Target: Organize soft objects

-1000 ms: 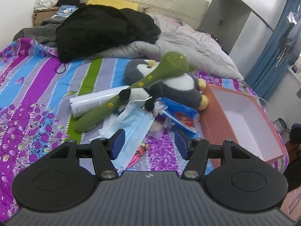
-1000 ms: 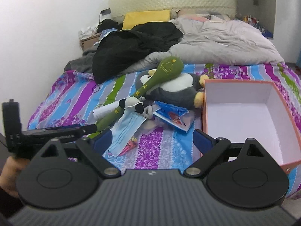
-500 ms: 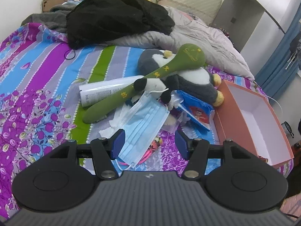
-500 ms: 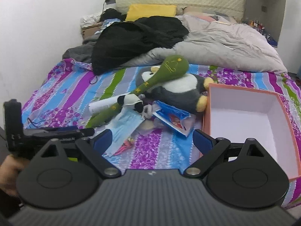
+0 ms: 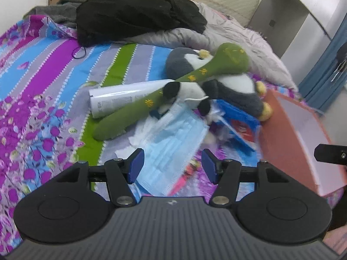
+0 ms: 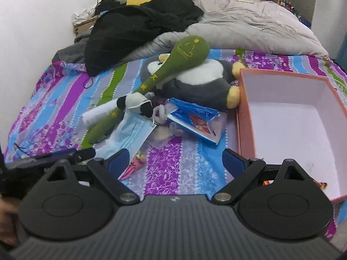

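Observation:
A pile lies on the striped bedspread: a long green plush club rests across a grey-and-white penguin plush. A small black-and-white plush sits beside them, over a light-blue face mask. My left gripper hangs open just above the near end of the mask, nothing between its fingers. My right gripper stands open over bare bedspread, between the mask and the pink box. The box looks almost empty.
A white tube lies under the club. A blue snack packet and crumpled tissue sit by the penguin. Black clothing and a grey duvet cover the far bed. A small red-orange item lies near the mask.
Both grippers have come down and forward toward the pile, which looks larger and nearer. The left gripper now hangs over the mask's near end. Jaw gaps are unchanged.

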The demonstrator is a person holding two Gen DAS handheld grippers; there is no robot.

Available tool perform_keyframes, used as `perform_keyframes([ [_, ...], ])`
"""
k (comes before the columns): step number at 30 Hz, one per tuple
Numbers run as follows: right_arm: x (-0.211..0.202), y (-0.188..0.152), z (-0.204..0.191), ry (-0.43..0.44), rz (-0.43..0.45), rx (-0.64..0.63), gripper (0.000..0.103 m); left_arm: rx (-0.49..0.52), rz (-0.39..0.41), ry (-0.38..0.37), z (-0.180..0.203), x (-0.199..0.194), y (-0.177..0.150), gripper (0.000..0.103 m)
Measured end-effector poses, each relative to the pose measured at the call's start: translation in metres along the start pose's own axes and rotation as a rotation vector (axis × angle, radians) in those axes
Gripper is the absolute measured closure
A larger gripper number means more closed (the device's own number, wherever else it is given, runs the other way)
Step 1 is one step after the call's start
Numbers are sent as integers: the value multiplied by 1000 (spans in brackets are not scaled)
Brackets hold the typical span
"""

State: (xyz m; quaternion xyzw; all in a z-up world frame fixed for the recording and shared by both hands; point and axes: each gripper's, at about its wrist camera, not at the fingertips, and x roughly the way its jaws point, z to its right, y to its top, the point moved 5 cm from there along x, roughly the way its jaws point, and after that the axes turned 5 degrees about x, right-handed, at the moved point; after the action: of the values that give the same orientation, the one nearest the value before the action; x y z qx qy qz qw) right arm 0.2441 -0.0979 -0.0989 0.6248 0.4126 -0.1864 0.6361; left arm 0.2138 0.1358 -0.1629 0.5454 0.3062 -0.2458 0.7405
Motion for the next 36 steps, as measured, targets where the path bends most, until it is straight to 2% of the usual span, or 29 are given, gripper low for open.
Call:
perform_keyframes([
  [5, 40, -7, -3, -29, -1, 4, 9, -7, -18, -38, -4, 36, -6, 37],
  [13, 105, -7, 10, 55, -8, 115, 9, 66, -34, -34, 0, 83, -14, 36],
  [15, 117, -4, 15, 99, -2, 163, 9, 83, -35, -42, 3, 92, -16, 36],
  [17, 130, -2, 21, 100, -5, 204, 10, 89, -43, -51, 6, 101, -19, 36],
  [18, 136, -2, 24, 102, -4, 217, 12, 94, -46, -51, 8, 104, -20, 36],
  [21, 152, 0, 29, 111, -9, 249, 28, 128, -40, -61, 16, 111, -22, 36],
  [25, 169, 2, 27, 99, -15, 244, 29, 167, -14, -64, 22, 115, -21, 36],
  [28, 181, 1, 26, 91, -14, 243, 29, 178, -29, -75, 25, 123, -22, 36],
  [29, 185, 1, 26, 88, -20, 248, 30, 187, -31, -72, 26, 126, -22, 36],
  [30, 189, 1, 27, 84, -28, 257, 37, 193, -29, -68, 27, 127, -22, 36],
  [33, 199, 1, 29, 88, -39, 287, 39, 189, -21, -66, 27, 130, -22, 38],
  [36, 202, 3, 30, 93, -24, 292, 42, 165, -12, -76, 24, 131, -21, 46],
])
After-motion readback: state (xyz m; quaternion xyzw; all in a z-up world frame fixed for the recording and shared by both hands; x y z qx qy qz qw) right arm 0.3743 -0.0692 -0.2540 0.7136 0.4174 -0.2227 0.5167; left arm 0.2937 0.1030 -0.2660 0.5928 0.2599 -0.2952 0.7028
